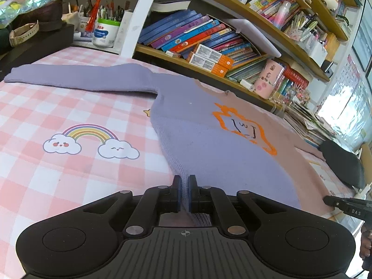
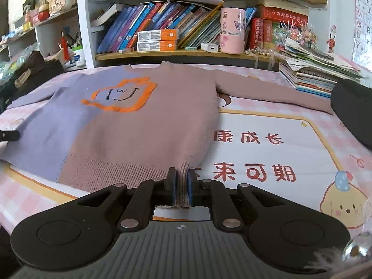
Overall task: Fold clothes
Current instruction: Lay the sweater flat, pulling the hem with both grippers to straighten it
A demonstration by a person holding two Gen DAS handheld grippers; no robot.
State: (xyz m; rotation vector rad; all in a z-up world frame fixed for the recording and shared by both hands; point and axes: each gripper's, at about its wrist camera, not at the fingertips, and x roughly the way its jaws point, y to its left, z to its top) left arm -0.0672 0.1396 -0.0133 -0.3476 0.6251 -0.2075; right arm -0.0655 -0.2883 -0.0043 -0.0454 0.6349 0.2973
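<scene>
half lilac, half dusty-pink sweater with orange outline; pink-and-white checked tablecloth.

You get soft, even daylight in both views, with washed-out glare from the window at the left view's right edge. Fisheye bending curves the shelves; shadows stay faint, and the corners blur slightly.

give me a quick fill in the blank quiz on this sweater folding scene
1. The sweater is half purple and half ____.
2. The right claw is shut on the sweater's ribbed ____.
3. The outline drawn round the face on the sweater's chest is ____ in colour.
4. On the checked cloth beside the left claw, a ____ arches between two clouds.

Missing words: pink; hem; orange; rainbow
</scene>
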